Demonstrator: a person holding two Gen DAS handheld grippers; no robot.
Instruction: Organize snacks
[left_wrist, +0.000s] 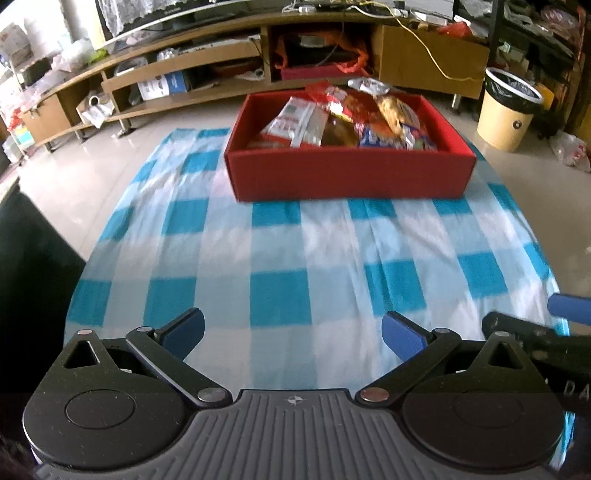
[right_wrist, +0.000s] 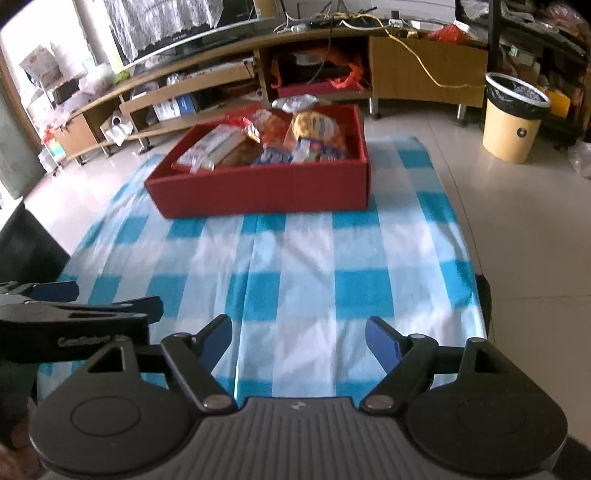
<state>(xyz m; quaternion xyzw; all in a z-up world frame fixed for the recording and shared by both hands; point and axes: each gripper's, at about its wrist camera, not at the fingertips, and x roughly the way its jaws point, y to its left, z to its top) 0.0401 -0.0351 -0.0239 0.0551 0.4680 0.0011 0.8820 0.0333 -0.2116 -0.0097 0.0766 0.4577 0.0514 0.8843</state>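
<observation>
A red box (left_wrist: 347, 173) stands at the far end of a table under a blue-and-white checked cloth (left_wrist: 280, 258). It holds several snack packets (left_wrist: 343, 118), piled above its rim. The box (right_wrist: 266, 192) and its snack packets (right_wrist: 273, 140) also show in the right wrist view. My left gripper (left_wrist: 293, 332) is open and empty, low over the near end of the cloth. My right gripper (right_wrist: 299, 341) is open and empty, beside it on the right. Each gripper shows at the edge of the other's view.
A long wooden TV stand (left_wrist: 207, 62) full of clutter runs behind the table. A yellow bin with a black liner (left_wrist: 509, 107) stands on the tiled floor at the right. A dark seat (left_wrist: 33, 258) is at the left.
</observation>
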